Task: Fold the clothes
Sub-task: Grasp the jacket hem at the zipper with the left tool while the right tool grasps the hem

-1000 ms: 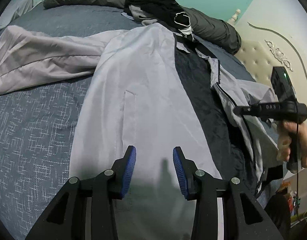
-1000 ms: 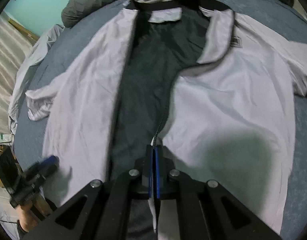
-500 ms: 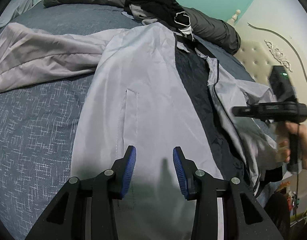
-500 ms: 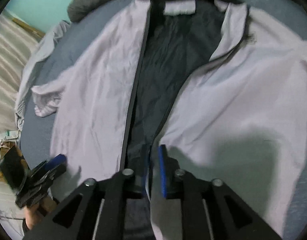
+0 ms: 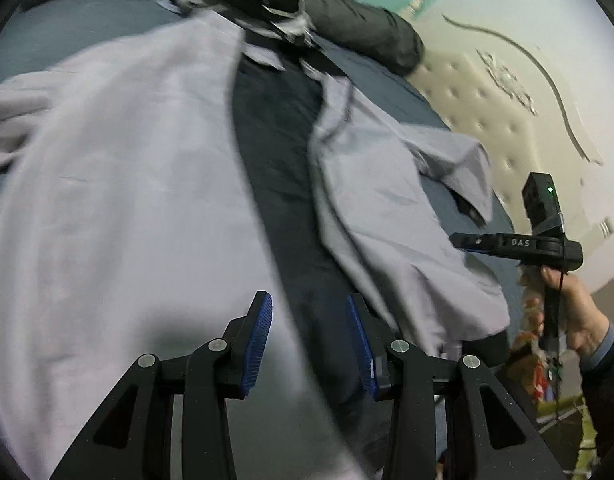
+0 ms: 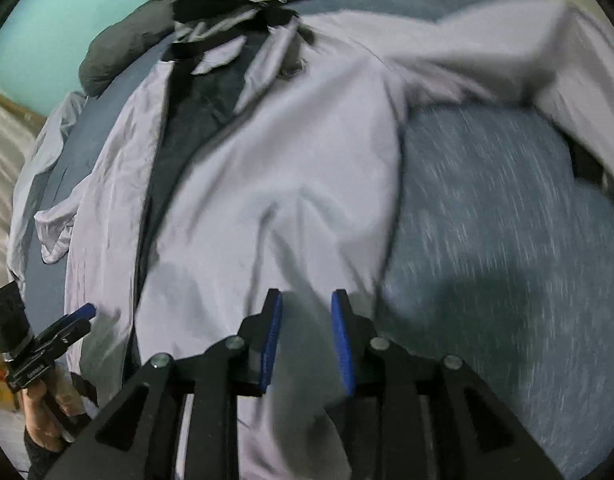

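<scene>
On the blue bed (image 6: pixel 487 240) the grey jacket (image 6: pixel 287 160) lies unzipped and flat, the right gripper (image 6: pixel 307 340) has just opened and released its front edge, and the left gripper (image 5: pixel 309 344) hangs open, empty, so folding can begin.

Right claw (image 6: pixel 307 340) just opened, let go of jacket (image 6: pixel 287 184) hem, moved rightward.

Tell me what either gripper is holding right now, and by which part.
Nothing: left gripper and right gripper both stand open above the jacket.
</scene>
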`<action>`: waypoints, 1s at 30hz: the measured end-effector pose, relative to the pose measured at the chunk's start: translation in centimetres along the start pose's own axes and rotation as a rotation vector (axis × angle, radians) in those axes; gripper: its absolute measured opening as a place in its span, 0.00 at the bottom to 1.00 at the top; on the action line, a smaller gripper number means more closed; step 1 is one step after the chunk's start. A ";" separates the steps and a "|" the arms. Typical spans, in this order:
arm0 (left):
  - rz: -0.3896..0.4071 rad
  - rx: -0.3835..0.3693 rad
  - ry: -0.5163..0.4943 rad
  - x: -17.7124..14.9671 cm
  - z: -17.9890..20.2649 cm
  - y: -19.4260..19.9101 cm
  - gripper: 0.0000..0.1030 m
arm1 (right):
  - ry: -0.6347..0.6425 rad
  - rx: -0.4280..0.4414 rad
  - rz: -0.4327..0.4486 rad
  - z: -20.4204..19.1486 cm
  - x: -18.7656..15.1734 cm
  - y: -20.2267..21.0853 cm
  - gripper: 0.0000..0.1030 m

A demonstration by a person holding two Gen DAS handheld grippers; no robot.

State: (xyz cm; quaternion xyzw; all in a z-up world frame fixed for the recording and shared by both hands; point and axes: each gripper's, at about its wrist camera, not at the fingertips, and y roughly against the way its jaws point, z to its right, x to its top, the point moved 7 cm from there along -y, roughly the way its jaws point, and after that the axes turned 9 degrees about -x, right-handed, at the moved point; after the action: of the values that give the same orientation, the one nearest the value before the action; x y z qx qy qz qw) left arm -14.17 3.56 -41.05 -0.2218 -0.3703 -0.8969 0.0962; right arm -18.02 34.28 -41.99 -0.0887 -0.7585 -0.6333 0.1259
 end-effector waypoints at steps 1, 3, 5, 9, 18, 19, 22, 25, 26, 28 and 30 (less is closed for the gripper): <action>-0.017 -0.016 0.000 0.1 0.7 -1.0 0.41 | -0.013 0.005 -0.007 0.6 -0.5 0.0 0.27; -0.050 -0.047 0.005 0.2 2.0 -2.7 0.41 | -0.045 0.038 -0.010 1.7 -1.4 0.8 0.42; -0.071 -0.073 0.016 0.2 2.7 -3.9 0.41 | -0.061 0.068 -0.015 2.1 -2.1 1.2 0.45; -0.105 -0.065 0.013 0.0 3.4 -5.9 0.41 | -0.045 0.082 -0.030 2.0 -3.4 1.8 0.45; -0.159 -0.094 0.018 -1.3 3.7 -9.0 0.14 | -0.043 0.153 -0.085 1.2 -5.6 1.0 0.45; -0.158 -0.103 0.018 -1.4 3.8 -9.1 0.10 | -0.047 0.165 -0.090 1.1 -5.8 0.9 0.45; -0.150 -0.128 0.023 -1.2 3.9 -8.8 0.06 | -0.058 0.213 -0.101 1.0 -6.0 0.6 0.33; -0.135 -0.147 0.019 -0.8 4.2 -7.8 0.06 | -0.049 0.225 -0.085 1.0 -5.9 0.9 0.09; -0.130 -0.152 0.018 -0.7 4.3 -7.4 0.06 | -0.045 0.217 -0.073 1.0 -5.7 1.2 0.05; -0.118 -0.160 0.013 -0.3 4.4 -6.5 0.06 | -0.032 0.198 -0.042 1.1 -5.2 1.9 0.03; -0.095 -0.167 -0.003 0.3 4.8 -4.9 0.06 | -0.009 0.176 -0.006 0.9 -4.7 3.0 0.02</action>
State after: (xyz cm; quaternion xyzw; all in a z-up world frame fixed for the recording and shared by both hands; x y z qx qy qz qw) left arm -14.48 10.41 -40.96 -0.2124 -0.3044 -0.9279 0.0341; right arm -12.75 35.84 -40.76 -0.0777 -0.8119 -0.5642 0.1281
